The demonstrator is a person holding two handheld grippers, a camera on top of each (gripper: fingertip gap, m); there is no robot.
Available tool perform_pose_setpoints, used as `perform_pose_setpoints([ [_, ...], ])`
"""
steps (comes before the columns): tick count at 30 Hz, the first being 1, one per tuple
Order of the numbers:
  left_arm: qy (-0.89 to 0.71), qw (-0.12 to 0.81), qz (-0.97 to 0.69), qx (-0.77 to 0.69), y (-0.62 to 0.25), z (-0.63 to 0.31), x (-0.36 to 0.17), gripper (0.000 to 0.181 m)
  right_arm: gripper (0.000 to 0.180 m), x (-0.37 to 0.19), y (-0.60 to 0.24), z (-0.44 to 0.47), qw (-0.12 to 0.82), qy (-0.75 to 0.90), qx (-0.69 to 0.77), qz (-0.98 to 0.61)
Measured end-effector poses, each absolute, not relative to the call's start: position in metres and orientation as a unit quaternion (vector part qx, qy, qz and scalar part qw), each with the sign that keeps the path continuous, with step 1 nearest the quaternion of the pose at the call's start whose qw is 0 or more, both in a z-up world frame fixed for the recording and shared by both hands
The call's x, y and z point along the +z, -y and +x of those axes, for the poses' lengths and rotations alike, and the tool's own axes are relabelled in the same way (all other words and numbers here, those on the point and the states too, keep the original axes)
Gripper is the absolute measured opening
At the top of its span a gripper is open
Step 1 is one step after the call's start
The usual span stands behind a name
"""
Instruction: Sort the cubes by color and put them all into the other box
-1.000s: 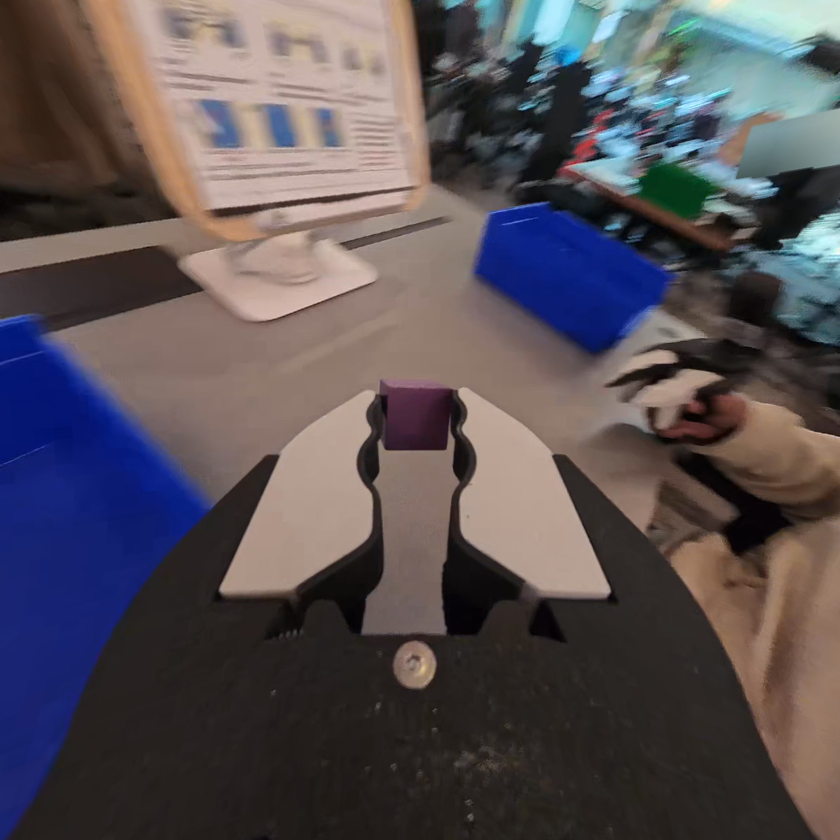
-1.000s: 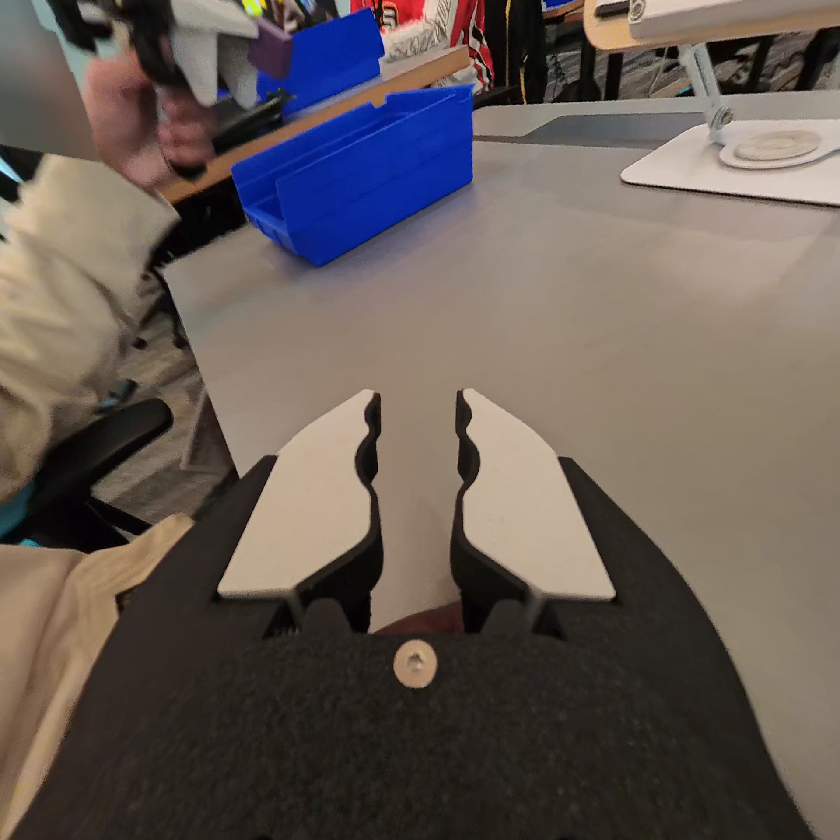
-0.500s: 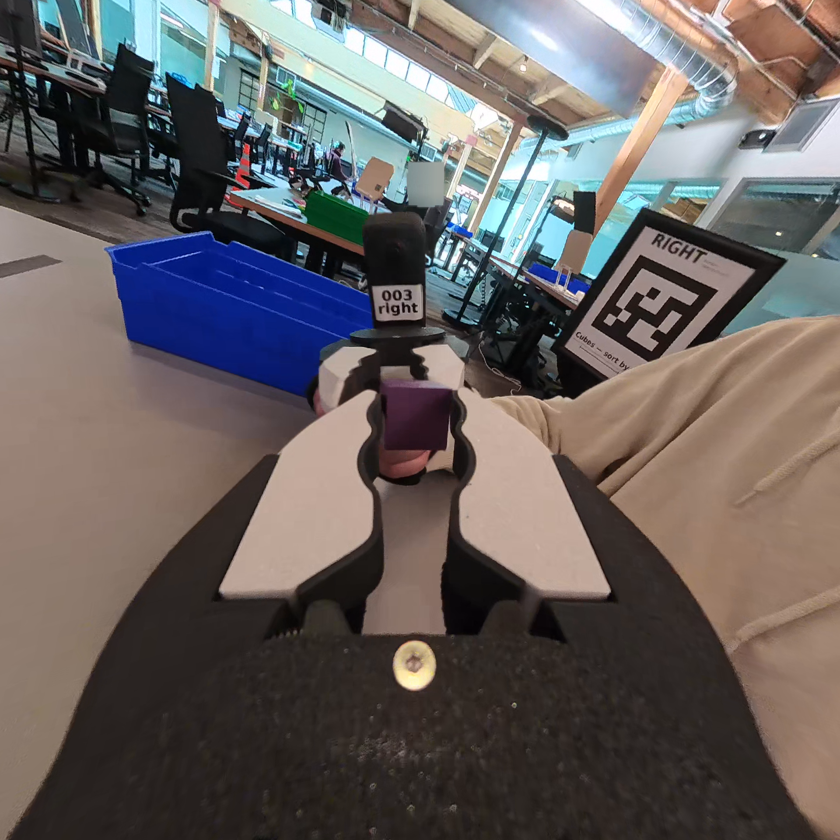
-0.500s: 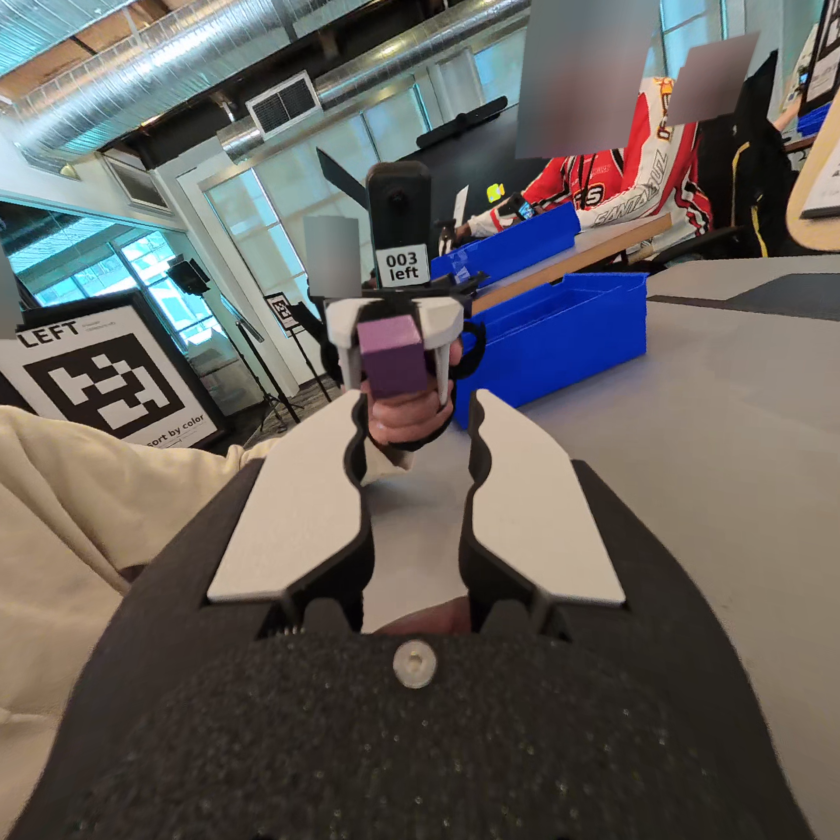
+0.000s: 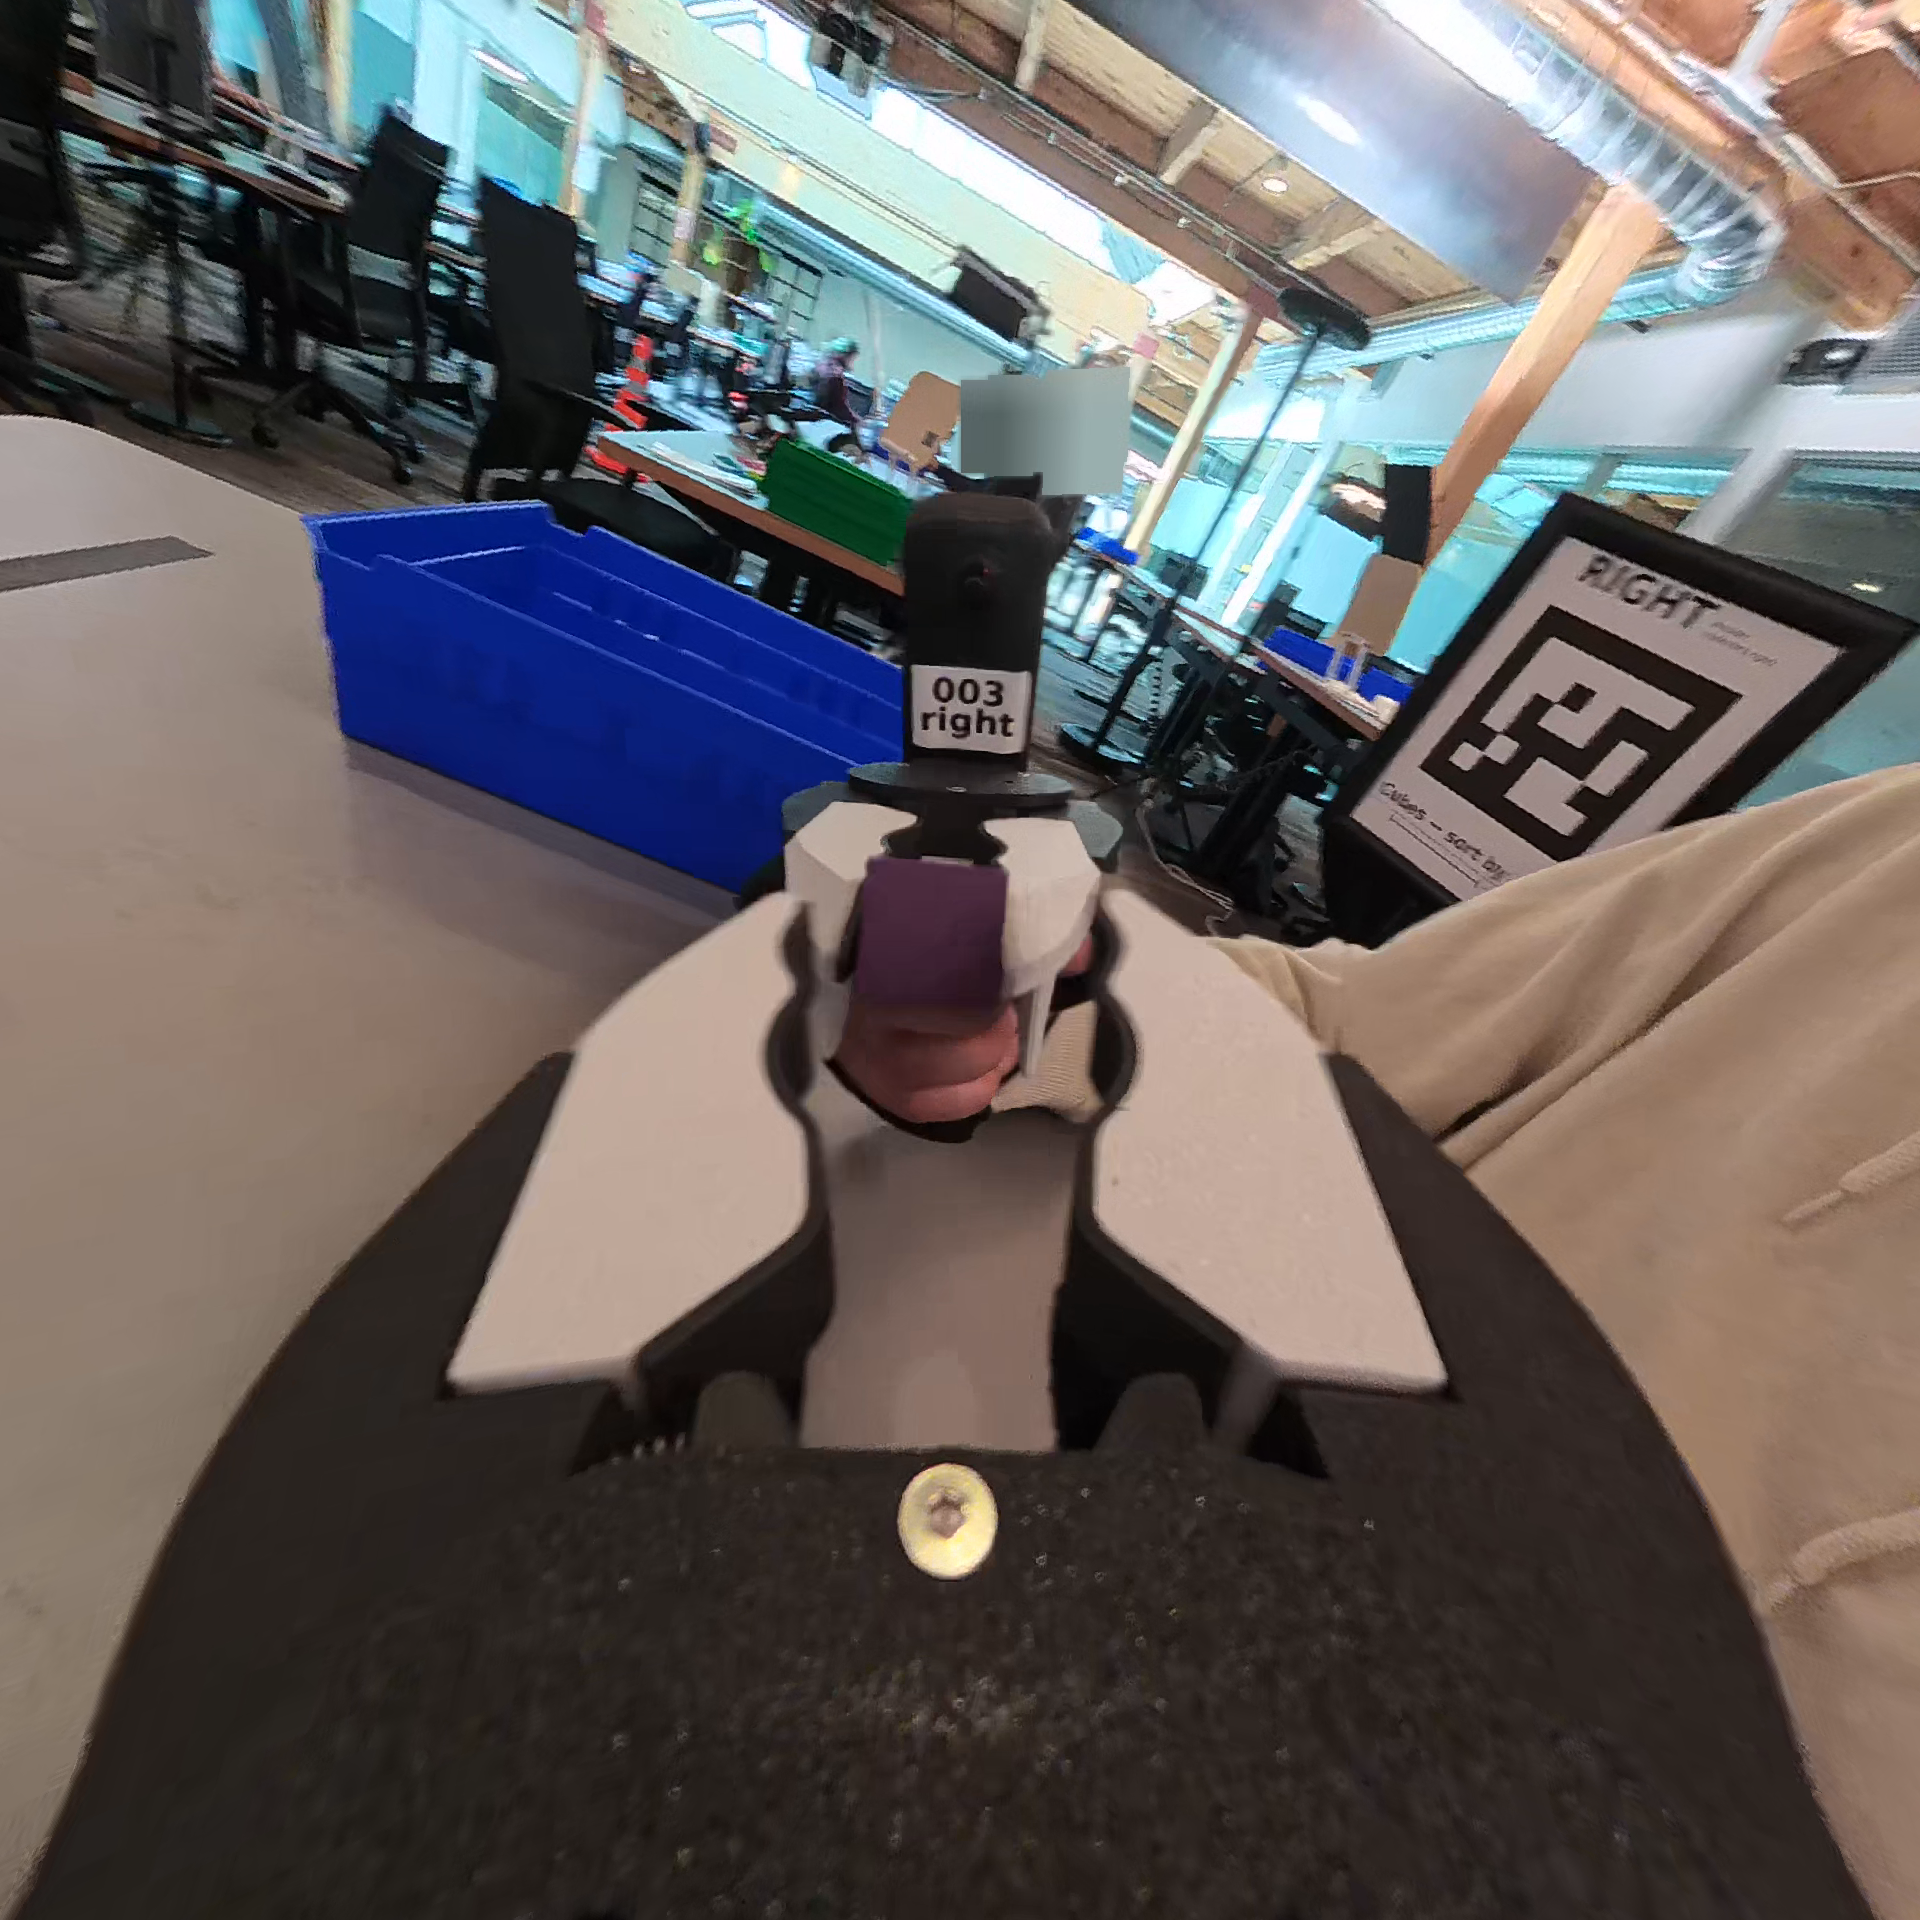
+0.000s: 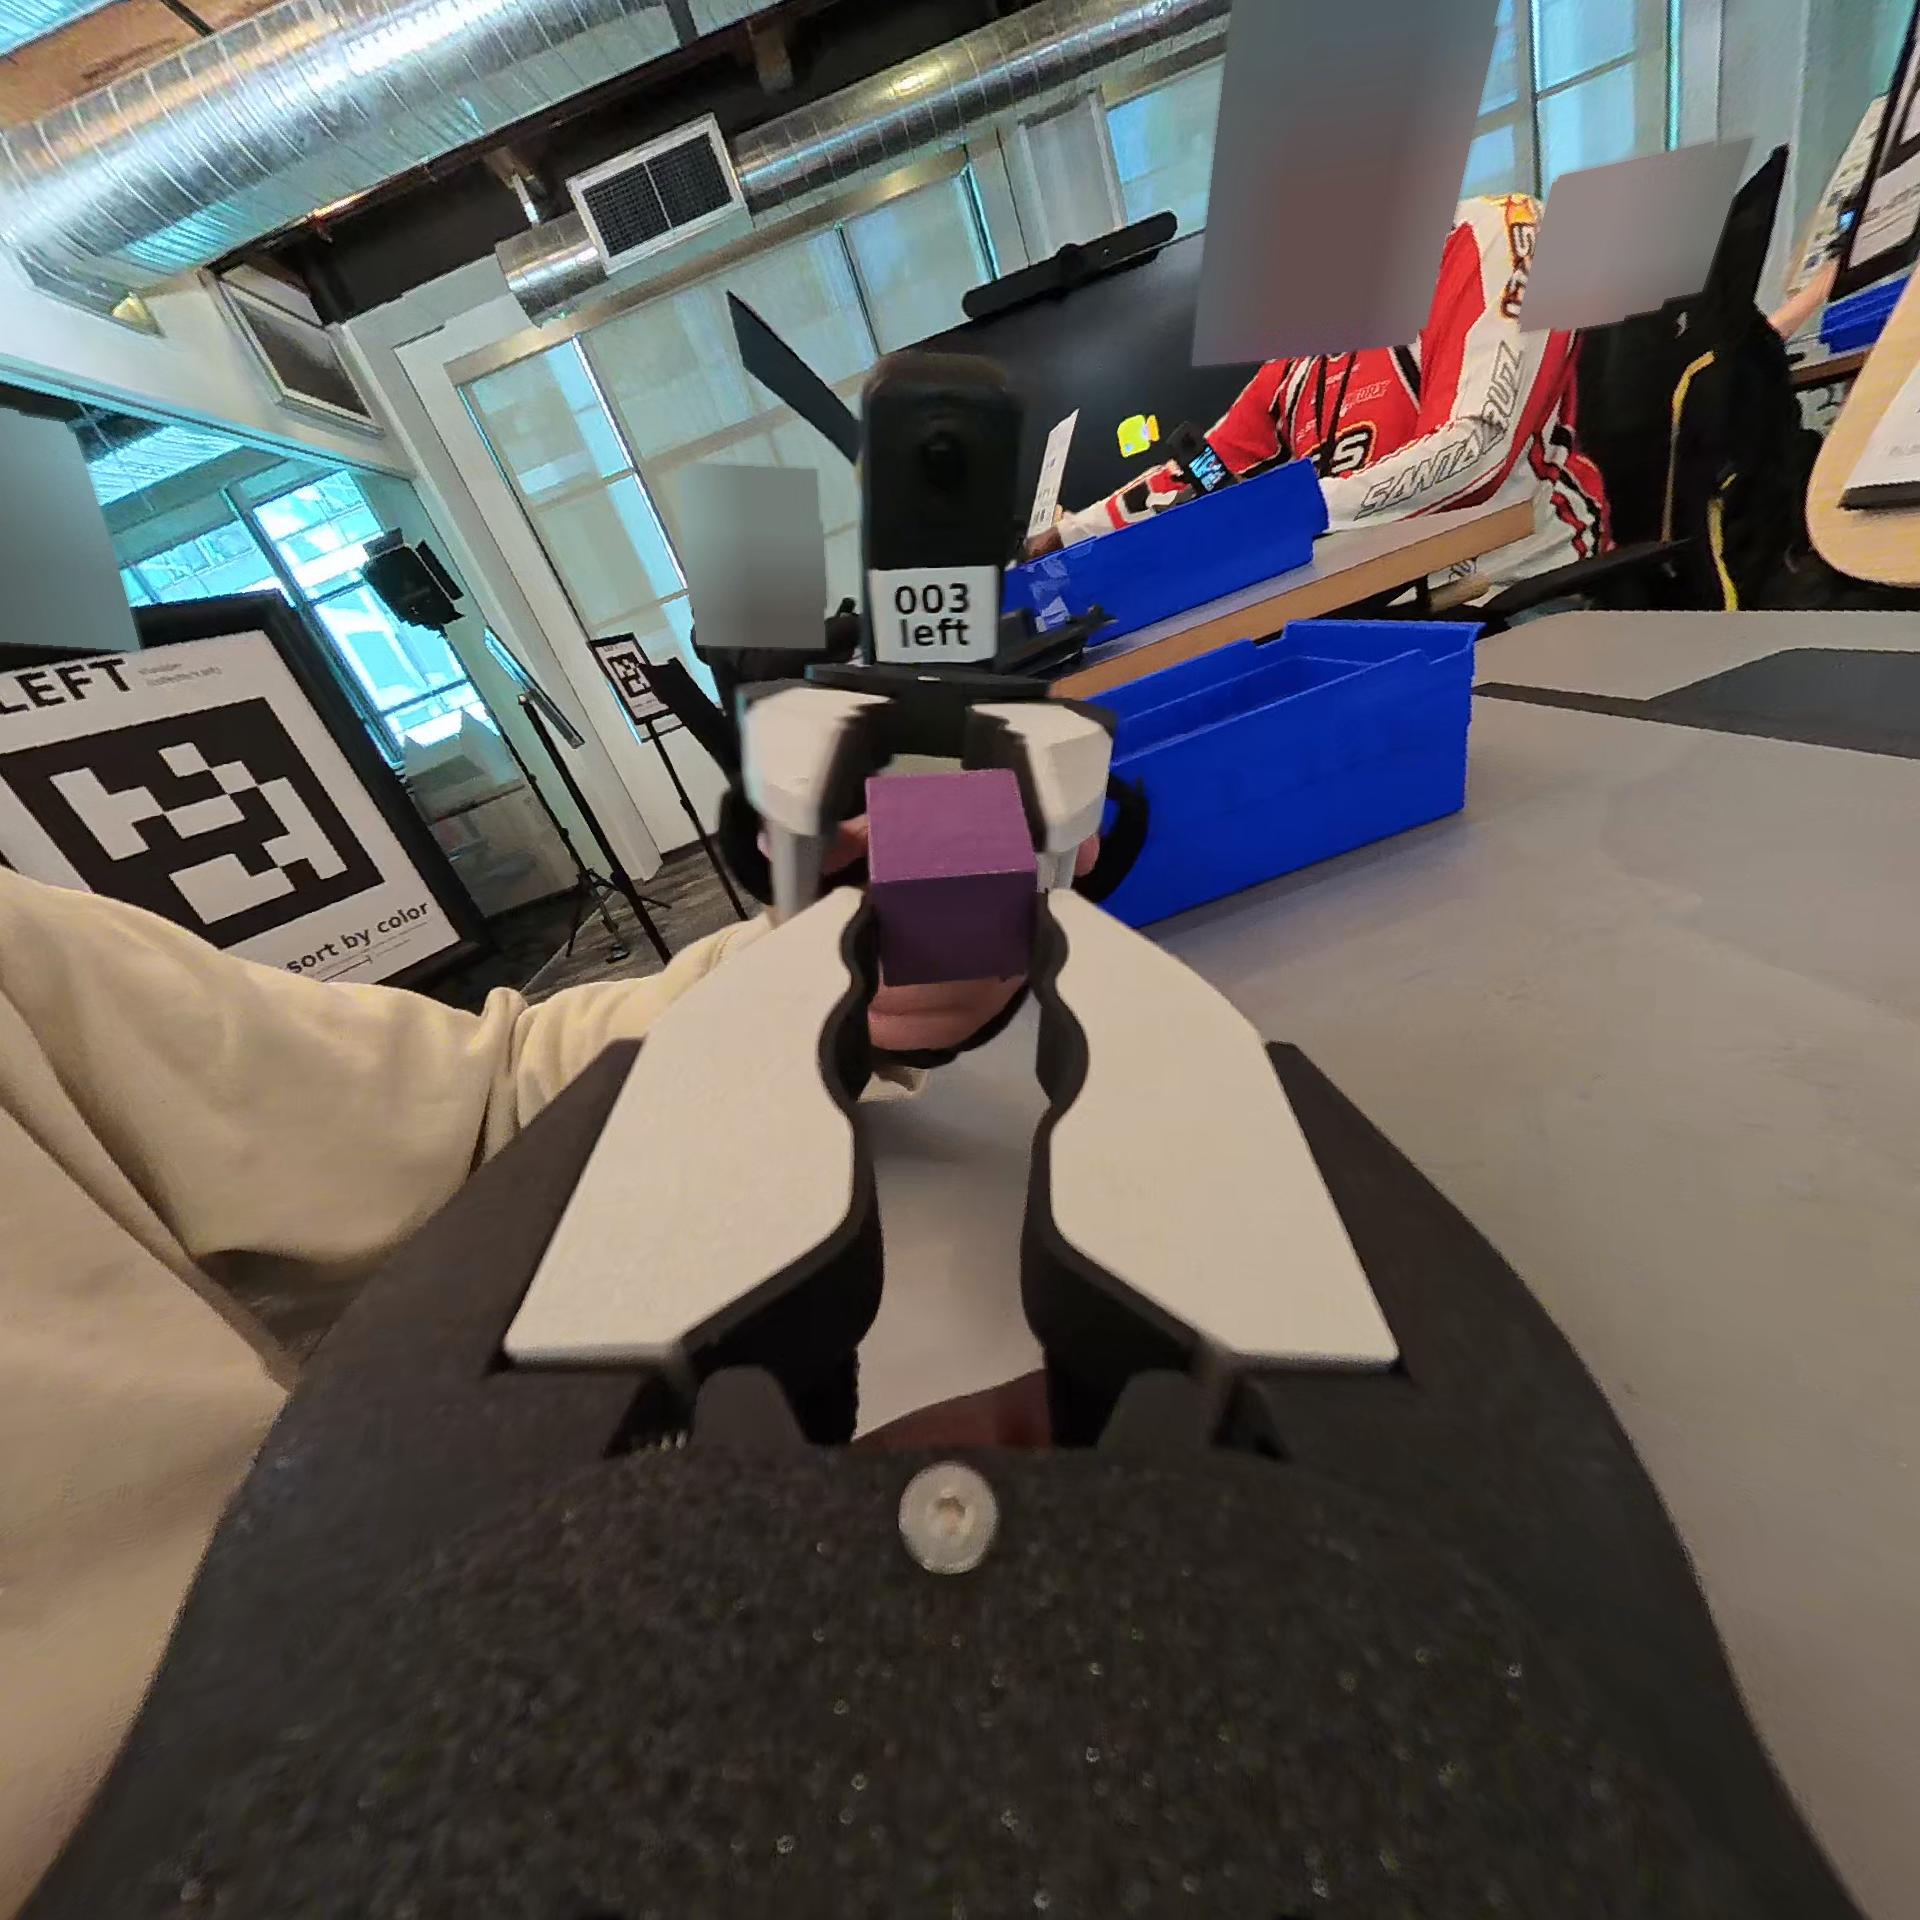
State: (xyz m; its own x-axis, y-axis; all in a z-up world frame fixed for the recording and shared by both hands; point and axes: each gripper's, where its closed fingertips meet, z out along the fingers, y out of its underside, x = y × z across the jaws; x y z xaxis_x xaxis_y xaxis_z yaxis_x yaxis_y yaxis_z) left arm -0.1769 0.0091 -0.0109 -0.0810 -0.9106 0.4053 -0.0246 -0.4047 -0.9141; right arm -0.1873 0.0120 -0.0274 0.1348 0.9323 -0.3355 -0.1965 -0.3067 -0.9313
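The right gripper (image 6: 951,935) pinches the purple cube (image 6: 948,883), the left gripper (image 5: 951,966) spread; each blue bin (image 5: 582,675) (interior mostly hidden) shows no cubes.

Your two tools face each other above the tabletop (image 6: 1558,987), with the cube (image 6: 951,888) between their tips. Behind your left tool (image 6: 940,831) a box (image 6: 1299,769) sits on the tabletop; another box (image 5: 582,686) sits behind your right tool (image 5: 935,914)
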Motion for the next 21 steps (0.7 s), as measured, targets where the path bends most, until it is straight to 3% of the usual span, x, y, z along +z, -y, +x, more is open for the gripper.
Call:
perform_pose_setpoints([
  [1,-0.399,0.374,-0.586,-0.598,-0.01,-0.18,-0.011,0.066,0.028,-0.028,-0.012,-0.185,0.495,0.318,0.573,-0.571],
  [4,-0.353,0.459,-0.662,-0.477,-0.025,-0.205,-0.026,0.085,0.028,-0.034,-0.01,-0.176,0.5,0.306,0.568,-0.577],
  [8,-0.221,0.559,-0.764,-0.235,-0.04,-0.277,-0.068,0.081,0.028,-0.052,-0.009,-0.164,0.517,0.288,0.543,-0.596],
  [15,-0.263,0.553,-0.747,-0.26,0.007,-0.261,-0.078,0.084,0.028,-0.039,-0.014,-0.158,0.535,0.315,0.488,-0.613],
  [21,-0.294,0.559,-0.751,-0.192,0.008,-0.268,-0.087,0.08,0.028,0.011,-0.033,-0.055,0.547,0.35,0.254,-0.716],
])
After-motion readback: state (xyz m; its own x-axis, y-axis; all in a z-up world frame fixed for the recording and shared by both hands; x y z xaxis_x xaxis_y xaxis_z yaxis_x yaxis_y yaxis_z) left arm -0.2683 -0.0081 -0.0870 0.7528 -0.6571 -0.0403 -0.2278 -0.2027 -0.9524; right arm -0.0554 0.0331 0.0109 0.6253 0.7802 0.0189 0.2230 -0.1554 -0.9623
